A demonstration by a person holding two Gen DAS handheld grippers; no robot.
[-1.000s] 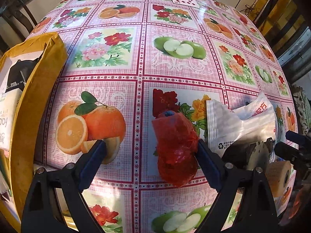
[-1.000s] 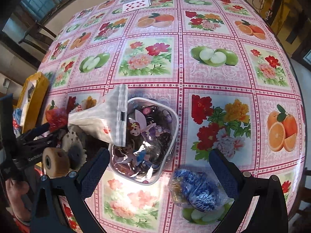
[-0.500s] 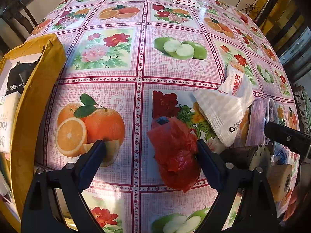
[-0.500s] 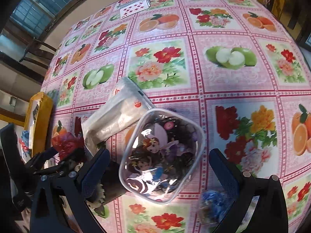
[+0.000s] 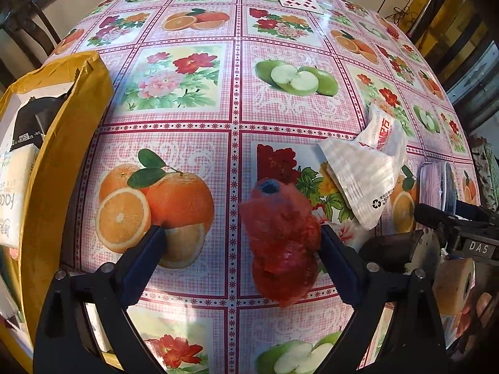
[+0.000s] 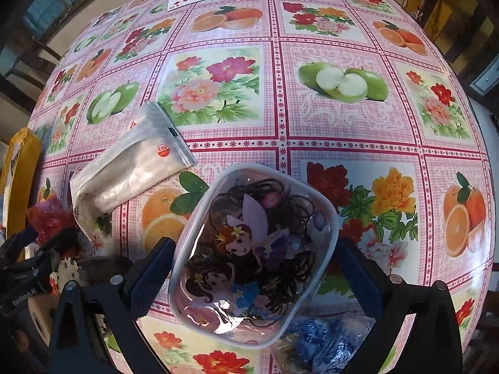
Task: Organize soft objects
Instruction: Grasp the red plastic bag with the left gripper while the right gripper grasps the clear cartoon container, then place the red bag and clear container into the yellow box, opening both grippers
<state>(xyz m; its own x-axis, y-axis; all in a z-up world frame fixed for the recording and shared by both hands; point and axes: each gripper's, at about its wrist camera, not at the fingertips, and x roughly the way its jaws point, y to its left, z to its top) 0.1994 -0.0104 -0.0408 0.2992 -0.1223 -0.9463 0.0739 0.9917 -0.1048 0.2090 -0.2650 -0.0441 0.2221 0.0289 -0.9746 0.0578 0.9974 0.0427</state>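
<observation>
Apparently hair ties fill the clear pouch [image 6: 254,254] between right claw [image 6: 254,277] fingers.

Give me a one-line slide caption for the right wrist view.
Open right gripper straddles a clear cartoon pouch of hair ties on the fruit-print tablecloth.

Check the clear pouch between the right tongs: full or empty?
Full: clear pouch shows dark hair ties and small trinkets packed behind its cartoon print.

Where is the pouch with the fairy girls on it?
In the right wrist view, the clear fairy pouch sits between the right gripper's open fingers, beside the silver bag.
</observation>
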